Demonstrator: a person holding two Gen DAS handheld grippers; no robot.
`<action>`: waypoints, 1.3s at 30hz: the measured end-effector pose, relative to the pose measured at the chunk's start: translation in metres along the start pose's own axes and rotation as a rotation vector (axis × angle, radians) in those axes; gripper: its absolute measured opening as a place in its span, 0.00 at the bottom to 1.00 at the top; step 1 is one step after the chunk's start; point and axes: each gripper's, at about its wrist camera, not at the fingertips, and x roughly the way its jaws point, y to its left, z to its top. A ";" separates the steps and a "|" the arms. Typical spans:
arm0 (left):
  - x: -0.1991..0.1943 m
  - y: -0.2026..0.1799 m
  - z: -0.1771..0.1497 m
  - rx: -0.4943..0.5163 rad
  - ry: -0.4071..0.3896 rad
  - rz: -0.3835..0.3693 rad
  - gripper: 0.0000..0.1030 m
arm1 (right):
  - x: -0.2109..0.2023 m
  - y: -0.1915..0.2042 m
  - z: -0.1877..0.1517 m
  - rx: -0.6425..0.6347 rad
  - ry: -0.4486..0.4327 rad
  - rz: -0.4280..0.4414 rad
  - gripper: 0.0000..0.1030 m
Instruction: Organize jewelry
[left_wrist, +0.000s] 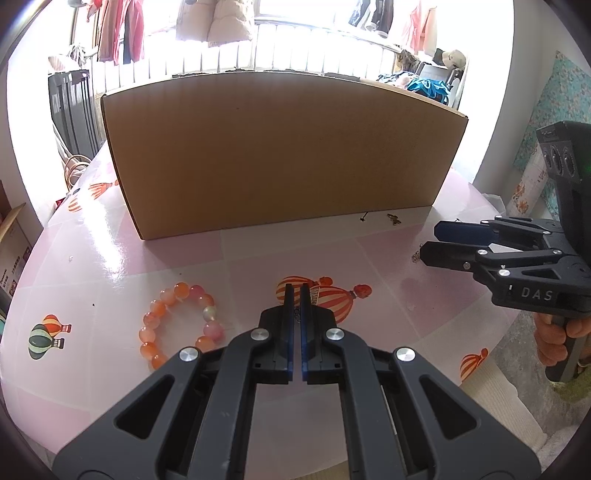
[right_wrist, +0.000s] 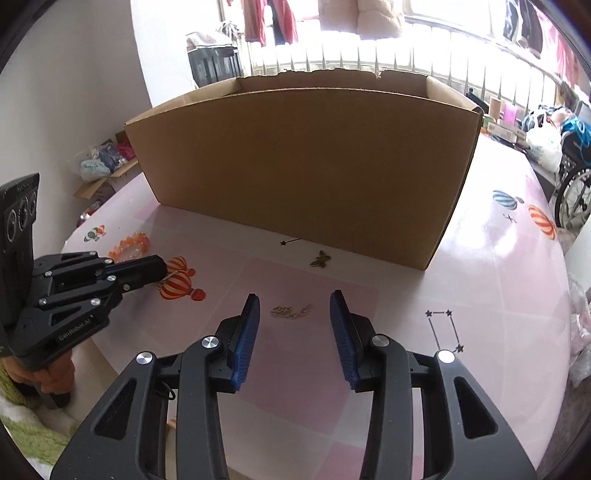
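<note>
My left gripper (left_wrist: 294, 291) is shut over the table, with a small metal chain piece (left_wrist: 296, 314) between its pads; it also shows in the right wrist view (right_wrist: 159, 266). An orange bead bracelet (left_wrist: 180, 326) lies to its left. My right gripper (right_wrist: 294, 301) is open above a small pile of gold chain (right_wrist: 291, 312); it also shows in the left wrist view (left_wrist: 432, 242). A gold butterfly charm (right_wrist: 320, 259) and a black star pin (right_wrist: 290, 242) lie in front of the open cardboard box (right_wrist: 306, 166). A black star necklace (right_wrist: 445, 330) lies to the right.
The round table (right_wrist: 498, 258) has a pink cloth with balloon prints. The box (left_wrist: 277, 147) blocks the far side. A wheelchair (right_wrist: 572, 192) and bags stand off to the right, and a radiator runs under the window.
</note>
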 end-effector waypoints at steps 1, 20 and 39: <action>0.000 0.000 0.000 -0.001 0.000 -0.001 0.02 | 0.001 0.000 0.000 -0.009 -0.004 0.000 0.38; 0.001 -0.001 0.000 -0.005 0.002 0.006 0.02 | 0.007 0.003 -0.007 -0.037 -0.039 -0.001 0.04; -0.008 -0.003 0.003 0.004 -0.038 -0.006 0.02 | -0.027 -0.015 0.004 0.082 -0.137 0.055 0.03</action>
